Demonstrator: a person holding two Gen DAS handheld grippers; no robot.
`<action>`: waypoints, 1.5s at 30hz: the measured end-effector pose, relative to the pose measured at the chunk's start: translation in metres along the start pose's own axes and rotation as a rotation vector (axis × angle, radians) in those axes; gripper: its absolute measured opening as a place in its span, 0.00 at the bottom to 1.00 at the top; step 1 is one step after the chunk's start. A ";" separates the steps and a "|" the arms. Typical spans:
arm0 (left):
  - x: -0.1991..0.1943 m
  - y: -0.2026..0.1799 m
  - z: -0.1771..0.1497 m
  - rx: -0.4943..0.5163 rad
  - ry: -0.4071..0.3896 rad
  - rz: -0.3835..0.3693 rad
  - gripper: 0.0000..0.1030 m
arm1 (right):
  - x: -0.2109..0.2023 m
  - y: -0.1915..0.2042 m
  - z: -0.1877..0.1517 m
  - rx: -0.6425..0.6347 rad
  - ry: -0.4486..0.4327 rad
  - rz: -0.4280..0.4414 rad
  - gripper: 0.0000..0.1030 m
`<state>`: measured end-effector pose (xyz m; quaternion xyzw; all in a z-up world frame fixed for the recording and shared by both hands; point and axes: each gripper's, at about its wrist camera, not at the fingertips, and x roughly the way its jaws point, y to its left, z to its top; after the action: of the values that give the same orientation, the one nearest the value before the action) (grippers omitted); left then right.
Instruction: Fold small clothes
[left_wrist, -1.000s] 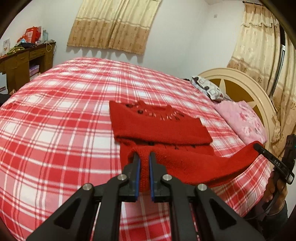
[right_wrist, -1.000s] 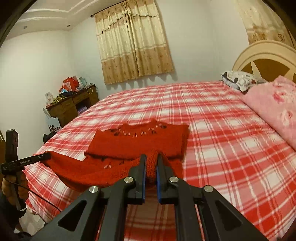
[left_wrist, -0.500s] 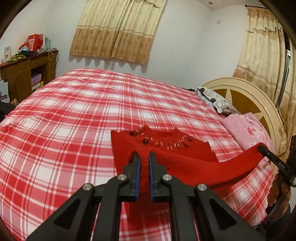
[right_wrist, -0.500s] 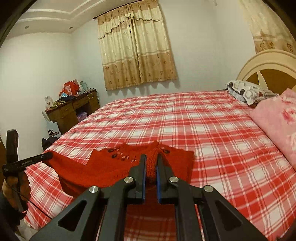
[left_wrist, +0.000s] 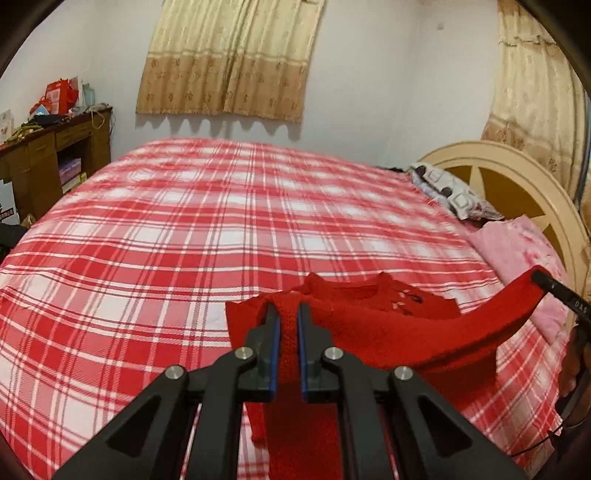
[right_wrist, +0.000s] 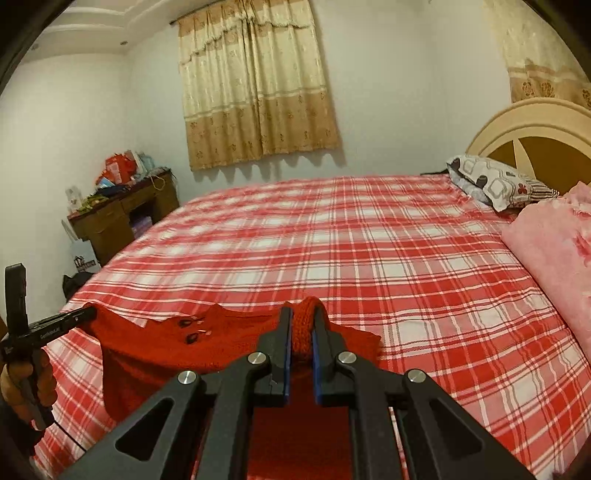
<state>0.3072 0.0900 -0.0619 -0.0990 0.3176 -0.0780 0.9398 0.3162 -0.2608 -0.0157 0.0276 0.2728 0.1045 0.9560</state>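
Observation:
A small red knit sweater (left_wrist: 391, 325) hangs stretched between both grippers above the near part of the red plaid bed (left_wrist: 207, 236). My left gripper (left_wrist: 287, 314) is shut on one bunched corner of it. My right gripper (right_wrist: 302, 317) is shut on the other corner, the knit puffing up between its blue pads. In the left wrist view the right gripper (left_wrist: 543, 280) shows at the far right, with the red sweater drawn taut to it. In the right wrist view the left gripper (right_wrist: 86, 314) shows at the far left, held by a hand (right_wrist: 22, 384). The sweater (right_wrist: 177, 350) sags in the middle; its lower part is hidden behind the fingers.
A pink blanket (right_wrist: 554, 251) and a patterned pillow (right_wrist: 495, 184) lie by the cream headboard (left_wrist: 517, 173). A cluttered wooden desk (right_wrist: 122, 214) stands against the wall left of the bed. Curtains (right_wrist: 255, 85) hang behind the bed.
Both grippers have carried the red sweater's near edge up and over toward its collar; the flat folded part seen earlier is now mostly covered, and more bare bed shows ahead.

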 end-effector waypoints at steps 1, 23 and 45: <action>0.008 0.001 0.001 -0.002 0.012 0.001 0.08 | 0.008 -0.001 0.000 0.001 0.009 -0.007 0.08; 0.072 0.034 -0.009 -0.067 0.064 0.151 0.55 | 0.123 -0.042 -0.027 0.085 0.155 -0.100 0.73; 0.103 0.044 -0.030 0.026 0.120 0.437 0.87 | 0.175 0.004 -0.030 -0.045 0.253 -0.061 0.73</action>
<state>0.3736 0.1074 -0.1554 -0.0108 0.3859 0.1177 0.9149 0.4449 -0.2197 -0.1309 -0.0154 0.3897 0.0843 0.9170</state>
